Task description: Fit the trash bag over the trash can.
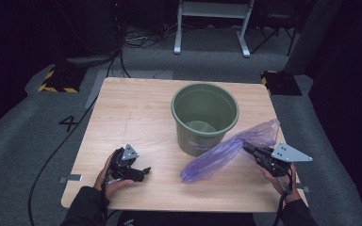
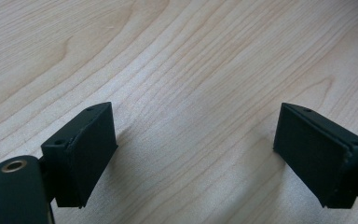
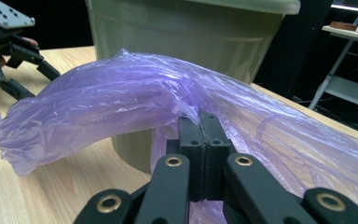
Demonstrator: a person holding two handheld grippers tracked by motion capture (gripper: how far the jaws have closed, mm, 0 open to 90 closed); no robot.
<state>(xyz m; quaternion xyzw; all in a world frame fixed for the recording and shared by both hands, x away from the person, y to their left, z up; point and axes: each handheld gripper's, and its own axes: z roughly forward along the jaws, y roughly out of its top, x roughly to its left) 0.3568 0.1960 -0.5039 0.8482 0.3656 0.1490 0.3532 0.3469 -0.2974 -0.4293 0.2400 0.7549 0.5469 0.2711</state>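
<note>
A translucent purple plastic bag stretches across the table's right half, from the front middle up past the bin's right side. My right gripper is shut on the bag's middle; in the right gripper view the bag drapes over the pinched jaws of that gripper. A green plastic bin stands upright and open behind the bag, seen close as the bin. My left gripper rests low on the table at front left, open, with bare wood between its pads.
The light wooden table has bare wood on its left half. Its front edge lies just below both hands. In the right gripper view the left gripper shows at far left. Dark floor, cables and a metal frame lie beyond the table.
</note>
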